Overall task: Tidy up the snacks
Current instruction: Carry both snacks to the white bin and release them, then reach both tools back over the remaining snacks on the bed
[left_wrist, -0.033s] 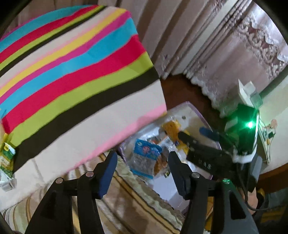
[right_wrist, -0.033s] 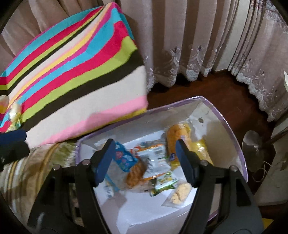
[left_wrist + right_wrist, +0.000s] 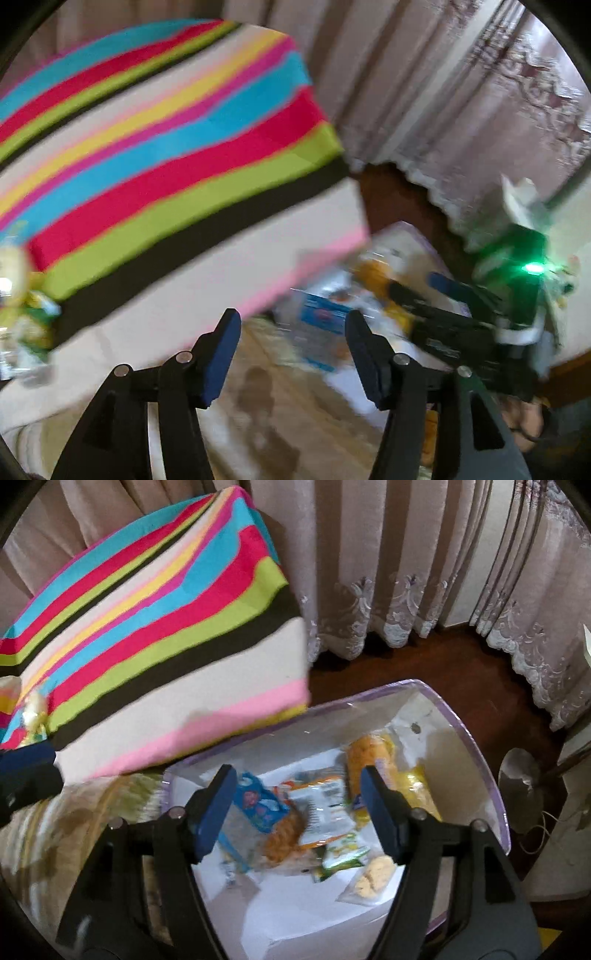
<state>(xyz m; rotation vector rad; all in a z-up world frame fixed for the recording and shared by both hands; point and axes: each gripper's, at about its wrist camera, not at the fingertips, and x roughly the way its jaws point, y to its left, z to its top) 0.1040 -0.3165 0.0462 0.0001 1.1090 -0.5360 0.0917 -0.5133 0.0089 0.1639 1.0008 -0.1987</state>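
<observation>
A large cushion striped in cyan, magenta, lime, yellow, black and cream [image 3: 155, 627] fills the space up and to the left of both sets of jaws; in the blurred left wrist view it [image 3: 159, 155] spreads across most of the frame above them. Beige pleated curtains with lace hems [image 3: 388, 572] hang beyond, over a dark wooden floor [image 3: 424, 661]. Directly ahead of and below the right gripper [image 3: 299, 812] sits a translucent lilac-rimmed plastic storage box [image 3: 476, 738] holding the snacks. The right gripper's jaws stand apart with nothing between them, poised over the box. Between those jaws lie a blue cartoon-printed snack packet [image 3: 260, 805], a white-and-orange printed wrapper [image 3: 325, 805] and a clear bag of golden-brown fried snacks [image 3: 284, 842]; an orange puffed snack bag [image 3: 369, 753] shows just beyond the right jaw, and a small green packet [image 3: 343, 860] and a clear pouch of yellow biscuits [image 3: 375, 878] lie nearer. The left gripper [image 3: 291, 350] also has its jaws apart and empty, over a beige striped fabric surface [image 3: 258, 387], with the box ahead to the right.
</observation>
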